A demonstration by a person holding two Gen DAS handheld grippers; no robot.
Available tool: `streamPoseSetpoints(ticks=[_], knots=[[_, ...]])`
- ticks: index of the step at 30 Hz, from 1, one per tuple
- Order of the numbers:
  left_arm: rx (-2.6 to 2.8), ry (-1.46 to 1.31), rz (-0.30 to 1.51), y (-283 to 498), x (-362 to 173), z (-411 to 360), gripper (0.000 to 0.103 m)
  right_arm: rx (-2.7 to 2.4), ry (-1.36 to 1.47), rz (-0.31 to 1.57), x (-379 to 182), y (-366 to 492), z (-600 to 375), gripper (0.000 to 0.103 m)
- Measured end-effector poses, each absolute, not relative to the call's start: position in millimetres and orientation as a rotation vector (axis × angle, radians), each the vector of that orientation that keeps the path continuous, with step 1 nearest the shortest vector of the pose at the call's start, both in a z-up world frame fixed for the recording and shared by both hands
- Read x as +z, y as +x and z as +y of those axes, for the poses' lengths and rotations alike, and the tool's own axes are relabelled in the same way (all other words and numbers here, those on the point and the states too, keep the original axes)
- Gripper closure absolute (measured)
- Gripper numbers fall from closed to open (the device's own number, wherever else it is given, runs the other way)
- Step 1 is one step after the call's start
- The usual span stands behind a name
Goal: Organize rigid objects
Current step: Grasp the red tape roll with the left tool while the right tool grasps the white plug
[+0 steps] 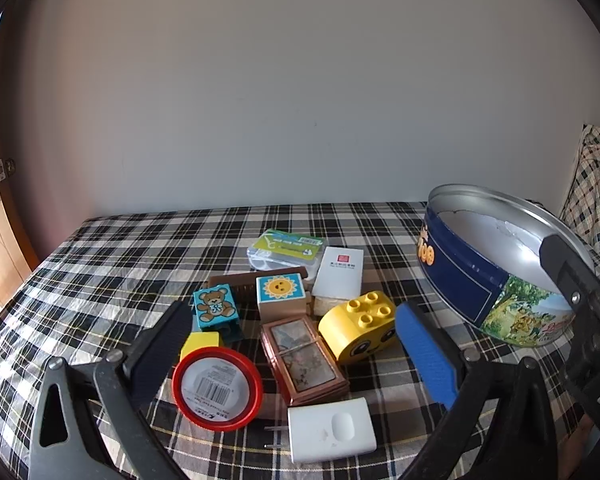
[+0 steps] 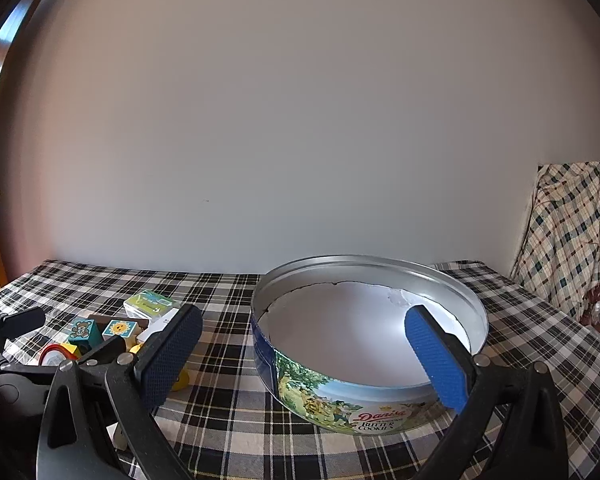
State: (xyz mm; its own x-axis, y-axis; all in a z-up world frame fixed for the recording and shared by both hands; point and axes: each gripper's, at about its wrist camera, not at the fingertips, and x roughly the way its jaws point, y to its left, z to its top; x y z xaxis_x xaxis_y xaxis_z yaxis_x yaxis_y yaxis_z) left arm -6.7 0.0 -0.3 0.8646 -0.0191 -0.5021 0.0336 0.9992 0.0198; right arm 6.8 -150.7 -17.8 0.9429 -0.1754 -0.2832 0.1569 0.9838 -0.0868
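Cookie tin (image 2: 364, 360) side label reads "Danisa" in red script, "BUTTER COOKIES" below it; in the left wrist view only yellow letters "oe" show on its blue part. Red-rimmed round lid (image 1: 217, 389) carries a barcode sticker, print too small to read. White box (image 1: 339, 273) has a red square logo, text illegible.

Two hand-held claws, black frames

Left claw (image 1: 292, 348) and right claw (image 2: 304, 354): silver screws, one dark-padded finger, one blue-padded finger.
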Motion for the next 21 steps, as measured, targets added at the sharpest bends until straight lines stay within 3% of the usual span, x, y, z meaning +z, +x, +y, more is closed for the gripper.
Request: streamPoseSetpoints(ticks=[18,21], knots=[[0.085,-0.007,0.620,-41.7,-10.7,79.6,0.001,0.125,-0.091,0.448,-29.4,16.6,-124.4,0.001],[0.087,-0.032,0.664,-43.6,-15.2,96.0,0.001,0.231,-0.095,0.526,-36.7,24.0,-111.9,0.007]])
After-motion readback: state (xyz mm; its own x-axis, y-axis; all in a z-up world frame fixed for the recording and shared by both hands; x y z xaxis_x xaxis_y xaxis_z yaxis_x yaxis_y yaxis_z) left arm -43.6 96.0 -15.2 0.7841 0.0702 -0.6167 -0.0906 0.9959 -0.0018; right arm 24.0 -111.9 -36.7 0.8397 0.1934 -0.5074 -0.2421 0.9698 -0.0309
